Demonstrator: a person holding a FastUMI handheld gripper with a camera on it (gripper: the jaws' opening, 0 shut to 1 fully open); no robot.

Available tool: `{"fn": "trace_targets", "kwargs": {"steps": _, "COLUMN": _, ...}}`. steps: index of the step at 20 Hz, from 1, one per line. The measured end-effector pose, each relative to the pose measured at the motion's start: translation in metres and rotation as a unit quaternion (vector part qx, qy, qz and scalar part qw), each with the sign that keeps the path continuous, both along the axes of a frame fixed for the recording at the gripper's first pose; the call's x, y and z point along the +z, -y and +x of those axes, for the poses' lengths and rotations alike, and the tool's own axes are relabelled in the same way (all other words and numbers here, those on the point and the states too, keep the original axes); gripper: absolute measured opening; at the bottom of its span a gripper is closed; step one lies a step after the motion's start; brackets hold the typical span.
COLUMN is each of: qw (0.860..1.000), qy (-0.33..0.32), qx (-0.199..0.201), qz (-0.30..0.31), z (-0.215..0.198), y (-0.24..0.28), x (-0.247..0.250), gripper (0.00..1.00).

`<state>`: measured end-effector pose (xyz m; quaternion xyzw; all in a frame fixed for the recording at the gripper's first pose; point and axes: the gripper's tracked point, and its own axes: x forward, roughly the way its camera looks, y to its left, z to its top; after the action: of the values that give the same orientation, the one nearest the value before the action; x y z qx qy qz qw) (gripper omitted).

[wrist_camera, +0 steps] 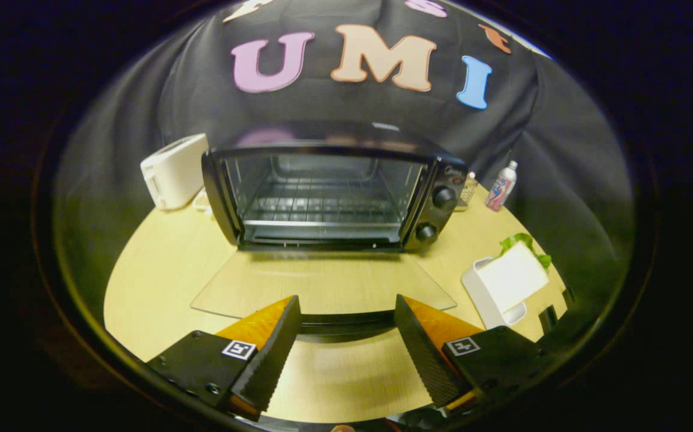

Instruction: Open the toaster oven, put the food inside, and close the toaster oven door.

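Pale wood table (160, 282) is seen beneath a widely spread, empty gripper (346, 327). At 12 o'clock the toaster oven (334, 195) stands open; a sandwich (511, 276) rests at 2 o'clock.

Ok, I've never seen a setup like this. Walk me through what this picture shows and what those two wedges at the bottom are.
The camera rides on a handheld gripper and looks forward along its two fingers; those are the wedges. A person carries it; there is no robot arm. The fingers stand open, holding nothing, at the handle edge of the toaster oven's glass door, which lies folded down flat. Beyond it, the toaster oven is open with a bare wire rack inside. On the round wooden table: a white toaster left of the oven, a small bottle to its right, and a sandwich with lettuce on a white tray.
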<state>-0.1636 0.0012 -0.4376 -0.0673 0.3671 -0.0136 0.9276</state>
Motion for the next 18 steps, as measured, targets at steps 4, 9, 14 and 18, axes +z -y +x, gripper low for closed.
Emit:
{"fn": "trace_targets", "kwargs": {"steps": 4, "qw": 1.0, "qy": -0.017, "qx": -0.002, "qz": 0.017, "z": 0.004, "y": -0.006, "x": -0.02, "gripper": 0.99}}
{"fn": "trace_targets", "kwargs": {"steps": 9, "qw": 0.999, "qy": -0.041, "qx": -0.008, "qz": 0.024, "z": 0.001, "y": -0.004, "x": -0.04, "gripper": 0.99}}
{"fn": "trace_targets", "kwargs": {"steps": 14, "qw": 0.998, "qy": -0.041, "qx": -0.014, "qz": 0.035, "z": 0.003, "y": 0.0, "x": -0.043, "gripper": 0.99}}
{"fn": "trace_targets", "kwargs": {"steps": 18, "qw": 0.998, "qy": -0.044, "qx": -0.012, "qz": 0.036, "z": 0.005, "y": 0.002, "x": -0.043, "gripper": 0.99}}
